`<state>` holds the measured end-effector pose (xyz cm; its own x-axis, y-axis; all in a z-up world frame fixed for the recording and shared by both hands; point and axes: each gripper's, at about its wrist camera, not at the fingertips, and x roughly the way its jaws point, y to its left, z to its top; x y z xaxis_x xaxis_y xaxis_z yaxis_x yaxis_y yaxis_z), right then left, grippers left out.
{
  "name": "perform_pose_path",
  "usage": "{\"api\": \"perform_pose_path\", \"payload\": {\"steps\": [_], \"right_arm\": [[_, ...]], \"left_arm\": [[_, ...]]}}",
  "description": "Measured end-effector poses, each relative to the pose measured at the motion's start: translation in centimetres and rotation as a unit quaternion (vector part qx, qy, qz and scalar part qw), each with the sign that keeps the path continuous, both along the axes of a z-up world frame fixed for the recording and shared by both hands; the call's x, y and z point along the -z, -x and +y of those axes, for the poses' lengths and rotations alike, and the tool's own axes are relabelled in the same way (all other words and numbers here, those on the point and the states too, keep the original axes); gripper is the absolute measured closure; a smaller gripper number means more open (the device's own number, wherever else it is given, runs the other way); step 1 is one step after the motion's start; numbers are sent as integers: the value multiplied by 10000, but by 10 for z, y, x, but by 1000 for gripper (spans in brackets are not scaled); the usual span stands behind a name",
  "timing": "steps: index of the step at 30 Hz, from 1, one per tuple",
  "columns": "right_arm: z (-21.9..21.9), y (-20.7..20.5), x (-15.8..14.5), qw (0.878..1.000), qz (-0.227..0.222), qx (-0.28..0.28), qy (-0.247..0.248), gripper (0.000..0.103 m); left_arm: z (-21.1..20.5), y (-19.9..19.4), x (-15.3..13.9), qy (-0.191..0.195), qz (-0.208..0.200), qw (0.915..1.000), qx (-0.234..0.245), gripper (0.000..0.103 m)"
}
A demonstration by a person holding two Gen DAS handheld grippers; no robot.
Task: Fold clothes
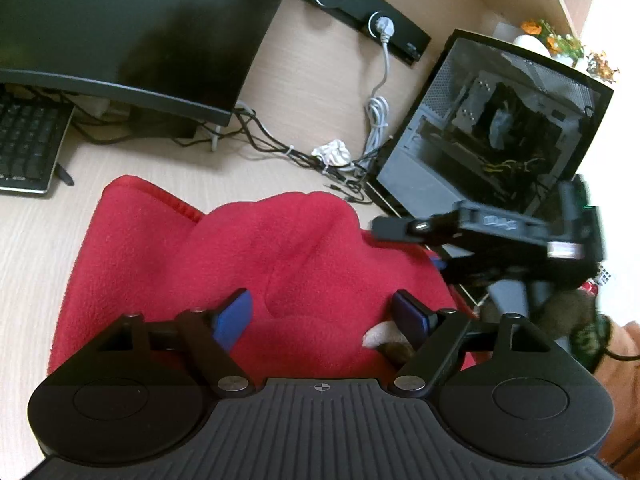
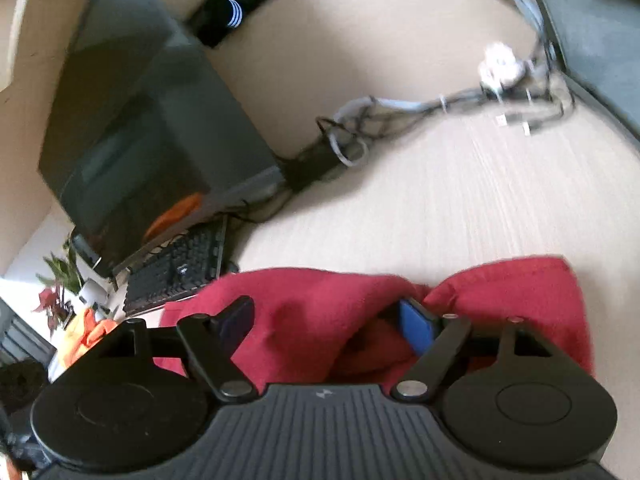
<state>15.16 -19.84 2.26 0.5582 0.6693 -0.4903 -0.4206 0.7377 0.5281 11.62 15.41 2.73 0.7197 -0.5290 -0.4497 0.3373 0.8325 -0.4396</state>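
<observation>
Nearest the left gripper, right under its blue pads, lies the red fleece, and the jaws stand wide apart with nothing pinched between them. A pale patch with a brown bit shows through the fleece just beside the right-hand pad; what it is cannot be told. The right gripper is likewise spread, its pads over the same fleece, one of them sitting in a dark hollow of the cloth but not pressing on it. From the left wrist view it appears blurred at the fleece's right edge.

Judging by its nap and the soft rounded humps, the fleece should be light, limp and thick, not slippery, and in no way fragile. It will sag and drag on the wooden desk instead of holding a shape. A pinch will likely gather several layers, so the hemmed edge on the far left of the fleece, or a corner, looks the best hold, with one gripper at each end of an edge.

Beyond the fleece are a keyboard, a tangle of cables, a crumpled white wad, a dark monitor and an open computer case.
</observation>
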Motion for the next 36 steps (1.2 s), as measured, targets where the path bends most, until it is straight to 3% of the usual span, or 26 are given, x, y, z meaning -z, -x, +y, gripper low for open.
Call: {"api": "perform_pose_path", "payload": {"steps": [3, 5, 12, 15, 17, 19, 22, 25, 28, 30, 33, 36], "right_arm": [[-4, 19, -17, 9984, -437, -30, 356, 21], [-14, 27, -21, 9991, -321, -68, 268, 20], [-22, 15, 3, 9950, 813, 153, -554, 13], [-10, -6, 0, 9884, 863, -60, -1244, 13], [-2, -22, -3, 9866, 829, 11, -1407, 13], [6, -37, 1, 9901, 765, 165, -1166, 13], [10, -43, 11, 9967, 588, 378, -411, 17], [2, -31, 9, 9984, 425, 315, -185, 20], [-7, 7, -12, 9989, -267, 157, 345, 17], [-13, 33, -24, 9956, -680, 13, 638, 17], [-26, 64, -28, 9973, -567, -333, 321, 19], [-29, 77, -10, 9989, -14, -465, -67, 21]], "left_arm": [[0, 0, 0, 15, -5, 10000, -12, 19], [-1, 0, 1, 37, -9, 10000, -25, 18], [-2, -1, -1, -24, 25, 10000, -54, 16], [1, -4, -3, 69, 96, 9999, -35, 16], [4, -6, -3, 179, 145, 9997, -39, 15], [7, -8, -3, 270, 188, 9994, -44, 15], [7, -6, -3, 251, 198, 9995, 14, 15], [11, -1, -9, 270, 228, 9994, 44, 10], [26, 6, -26, 497, 99, 9987, -65, 8], [37, 8, -35, 437, 19, 9984, -361, 8], [54, 1, -33, 347, 395, 9956, -781, 10], [65, -7, -17, 565, 950, 9891, -969, 31]]}}
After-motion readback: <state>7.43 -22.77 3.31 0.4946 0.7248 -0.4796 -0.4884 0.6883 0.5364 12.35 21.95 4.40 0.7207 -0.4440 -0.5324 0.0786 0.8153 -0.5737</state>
